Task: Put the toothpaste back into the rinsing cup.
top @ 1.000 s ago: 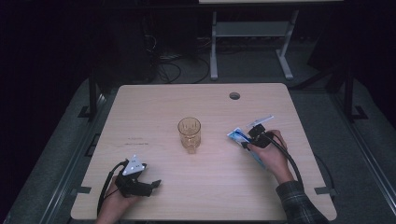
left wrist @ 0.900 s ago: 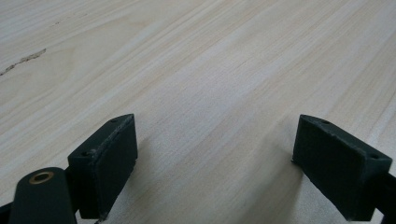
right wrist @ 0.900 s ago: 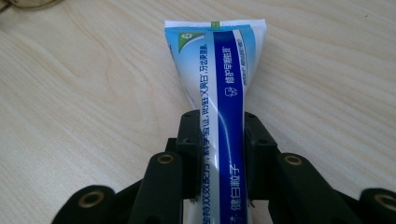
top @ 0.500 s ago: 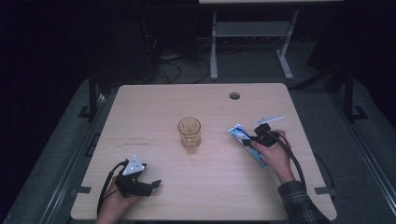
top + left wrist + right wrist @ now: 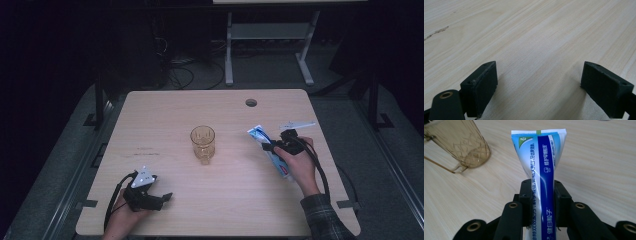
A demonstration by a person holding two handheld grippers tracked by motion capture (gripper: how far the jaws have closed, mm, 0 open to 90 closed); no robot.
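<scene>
Right gripper (image 5: 540, 195) clamped on tube (image 5: 541, 165), at 3 o'clock of glass (image 5: 202, 143); left gripper (image 5: 539, 87) apart, on counter (image 5: 165, 115).

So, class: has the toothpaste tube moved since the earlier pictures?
Yes. Clamped in the right gripper, the toothpaste tube has shifted slightly left, toward the glass cup, which stands where it stood.

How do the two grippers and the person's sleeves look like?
Both the left gripper and the right gripper are black, each topped by a grey three-cornered plate and trailing a black cable. Their jaws end in flat, dark rectangular pads, with brass-coloured rings at the joints. A dark plaid sleeve covers the right forearm.
</scene>
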